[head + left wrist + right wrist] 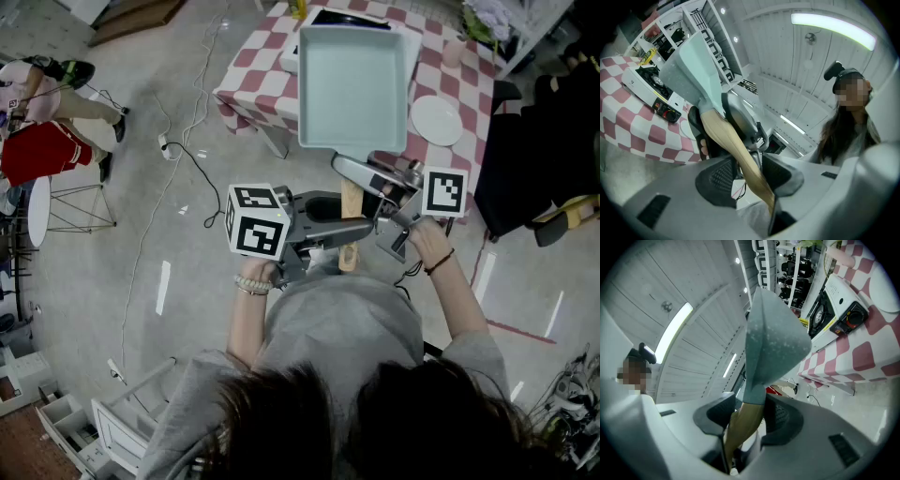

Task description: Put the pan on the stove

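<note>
Stove (349, 16), plate (437, 120) on checked table (251, 84)

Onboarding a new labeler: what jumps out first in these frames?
A big pale square pan hangs in mid-air over the checkered table, hiding most of the stove behind it. The left gripper and right gripper both clamp its wooden handle.

Left gripper (339, 220) and right gripper (375, 208) meet, jaws clamped.

Bright, even light from long white ceiling tube lamps (833, 26) casts soft shadows, and both gripper views warp and darken at the edges.
</note>
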